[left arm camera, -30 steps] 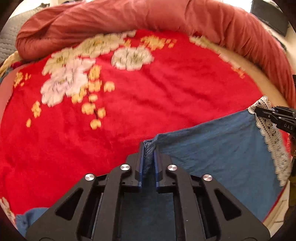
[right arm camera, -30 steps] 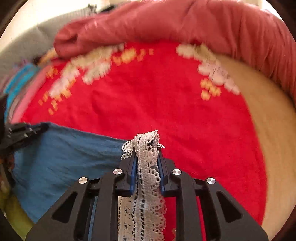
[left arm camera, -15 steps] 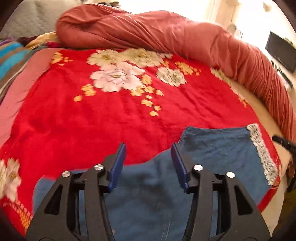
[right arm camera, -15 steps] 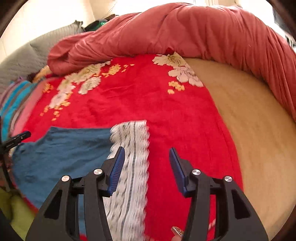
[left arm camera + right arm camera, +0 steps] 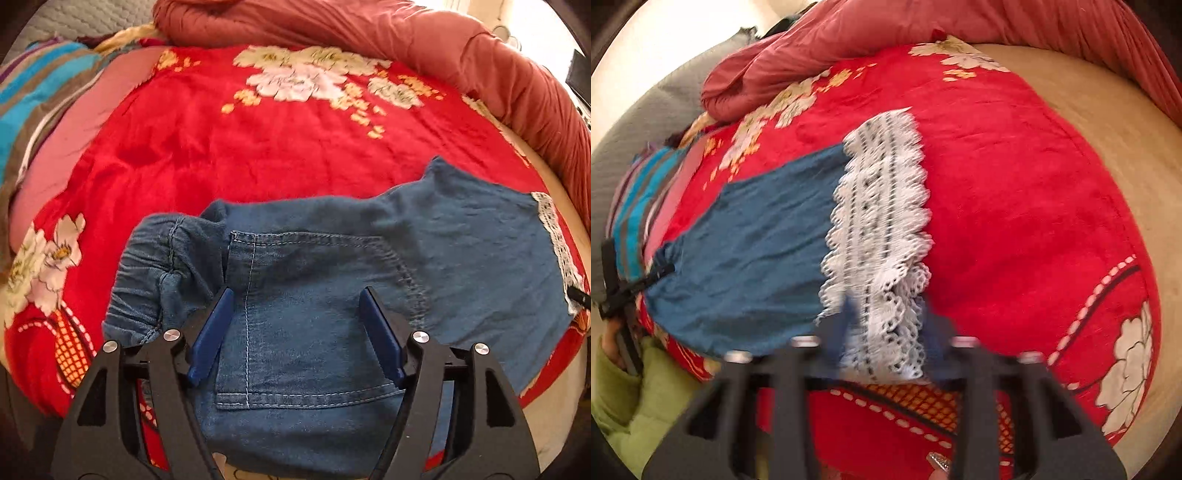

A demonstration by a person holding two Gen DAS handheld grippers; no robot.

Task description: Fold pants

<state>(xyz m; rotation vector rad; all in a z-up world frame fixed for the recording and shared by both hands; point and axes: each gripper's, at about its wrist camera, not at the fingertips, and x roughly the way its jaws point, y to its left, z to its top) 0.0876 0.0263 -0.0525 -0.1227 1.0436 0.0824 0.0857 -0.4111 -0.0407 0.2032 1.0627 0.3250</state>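
Red blanket (image 5: 229, 147): plush, spread flat over the middle of the frame, printed with white and yellow flowers (image 5: 295, 77) toward the top. Dusty-red duvet (image 5: 369, 26): bunched in a long roll along the upper edge and down the right. Striped cloth (image 5: 40, 85), turquoise and brown: upper left. Tan sheet (image 5: 1108, 122): bare, right side of the right wrist view. Grey quilted fabric (image 5: 646, 122): upper left there.

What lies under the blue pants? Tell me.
The pants lie flat on a red flowered blanket, which shows around them. Whatever sits directly beneath the denim is covered and cannot be seen.
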